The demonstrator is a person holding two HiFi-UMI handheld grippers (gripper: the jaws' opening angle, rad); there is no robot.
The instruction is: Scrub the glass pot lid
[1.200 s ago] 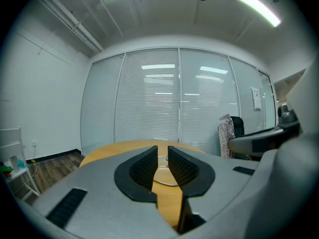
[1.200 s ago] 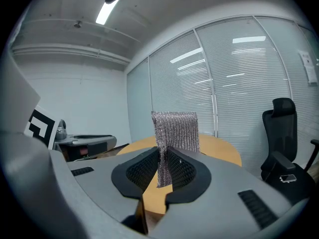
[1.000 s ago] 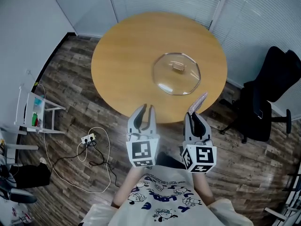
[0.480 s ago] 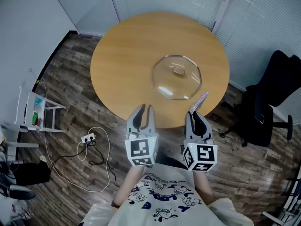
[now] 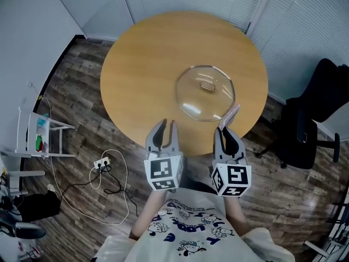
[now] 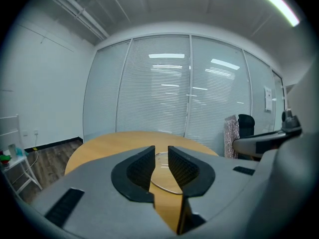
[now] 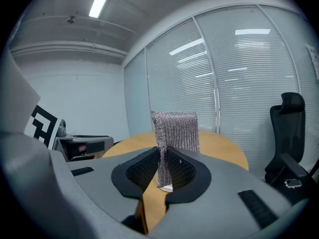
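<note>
My right gripper (image 5: 223, 132): jaws clamped on silvery mesh scrubber (image 5: 230, 116), strip standing up out of jaws toward desk. My left gripper (image 5: 167, 125): jaws a narrow gap apart, empty. Both held level, side by side, just off near edge of round wooden desk (image 5: 147, 64). Glass pot lid (image 5: 206, 93) ahead on desk, nearer right gripper, lying flat, dome and handle (image 5: 206, 86) up; oblong handle runs roughly across my view. Bare desk between. Black office chair (image 5: 319, 113) right; power strip and cable (image 5: 102, 161) on floor left.
</note>
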